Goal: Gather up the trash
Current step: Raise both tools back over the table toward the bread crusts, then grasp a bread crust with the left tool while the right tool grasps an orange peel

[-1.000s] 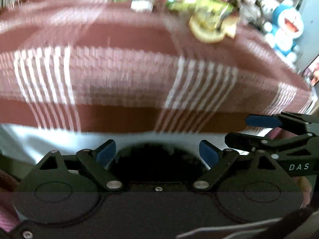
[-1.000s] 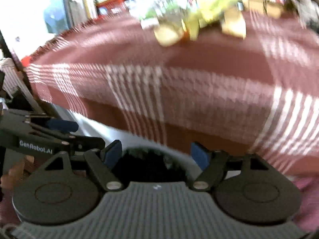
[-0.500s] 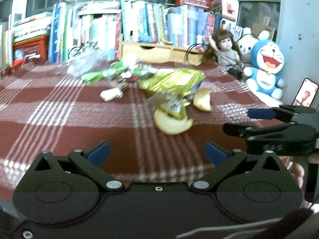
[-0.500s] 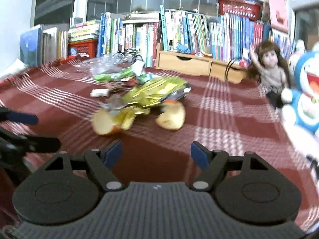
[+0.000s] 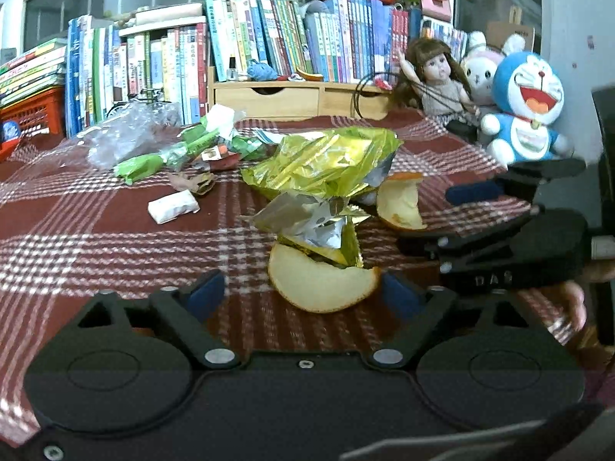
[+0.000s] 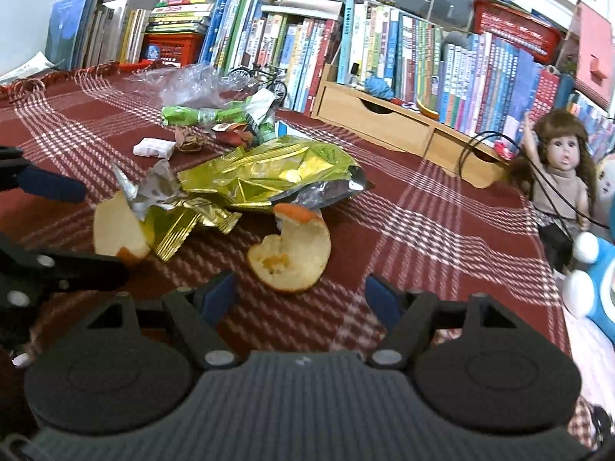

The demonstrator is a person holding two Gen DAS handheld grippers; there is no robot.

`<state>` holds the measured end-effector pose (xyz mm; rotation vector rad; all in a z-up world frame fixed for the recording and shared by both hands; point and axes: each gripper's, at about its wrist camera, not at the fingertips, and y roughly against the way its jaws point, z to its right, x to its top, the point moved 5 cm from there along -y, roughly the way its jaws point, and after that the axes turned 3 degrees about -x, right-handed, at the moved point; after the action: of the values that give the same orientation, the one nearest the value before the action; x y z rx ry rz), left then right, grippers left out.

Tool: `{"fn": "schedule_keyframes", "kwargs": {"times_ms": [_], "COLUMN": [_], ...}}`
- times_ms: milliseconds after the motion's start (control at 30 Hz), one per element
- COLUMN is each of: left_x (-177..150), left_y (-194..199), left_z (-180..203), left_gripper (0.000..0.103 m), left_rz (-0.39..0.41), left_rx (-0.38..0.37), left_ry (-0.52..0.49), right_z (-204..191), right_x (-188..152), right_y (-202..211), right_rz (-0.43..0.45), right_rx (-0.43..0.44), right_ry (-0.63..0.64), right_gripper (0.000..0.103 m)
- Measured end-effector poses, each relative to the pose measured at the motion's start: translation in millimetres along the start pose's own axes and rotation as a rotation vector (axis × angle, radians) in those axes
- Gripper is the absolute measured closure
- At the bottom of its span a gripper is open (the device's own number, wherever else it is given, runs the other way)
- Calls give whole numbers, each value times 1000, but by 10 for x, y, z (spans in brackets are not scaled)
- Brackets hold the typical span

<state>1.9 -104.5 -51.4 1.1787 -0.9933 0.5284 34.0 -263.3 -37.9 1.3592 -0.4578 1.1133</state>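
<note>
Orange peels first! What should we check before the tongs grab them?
1. Left tongs open: ok.
2. Right tongs open: ok.
3. Near peel lined up between the left tongs: ok.
4. Other peel just ahead of the right tongs: ok.
5. Near peel free of the gold wrapper: not ok, foil lies on its far edge.
6. Bin to drop trash into: cannot tell, none in view.

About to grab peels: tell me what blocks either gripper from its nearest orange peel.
Nothing visible. The left gripper faces one orange peel over bare tablecloth; the gold wrapper lies on its far edge. The right gripper faces the other peel.
</note>
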Motion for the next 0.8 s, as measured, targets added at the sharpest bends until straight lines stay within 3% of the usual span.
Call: {"fn": "schedule_keyframes", "kwargs": {"times_ms": [133,200,367,400,433,533,800], "left_x": [-1,4,12,14,14,10,16], "left_y": [-93,-101,-37,-15,3,55,261], "left_z": [-3,1,39,47,50,27,-92], "left_gripper": [31,41,57,60,61,65,69], "left_rz": [-5,1,28,35,39,44,49], "left_rx": [-30,-39,-42,-39,-33,-30,-12], "left_ry": [6,3,-21,-29,-33,-19,20], "right_z": [66,69,12,0,-13,-59,-50], "right_x": [64,85,132,144,155,176,179], "right_y": [-108,-139,-177,-173,-162,-117,82], "right_rz": [2,1,-1,0,3,16,52], "right_rx": [20,39,68,71,71,61,72], "right_ry": [-13,-15,-5,-11,-17,-19,-96], "right_gripper": [20,21,34,41,51,59,69]}}
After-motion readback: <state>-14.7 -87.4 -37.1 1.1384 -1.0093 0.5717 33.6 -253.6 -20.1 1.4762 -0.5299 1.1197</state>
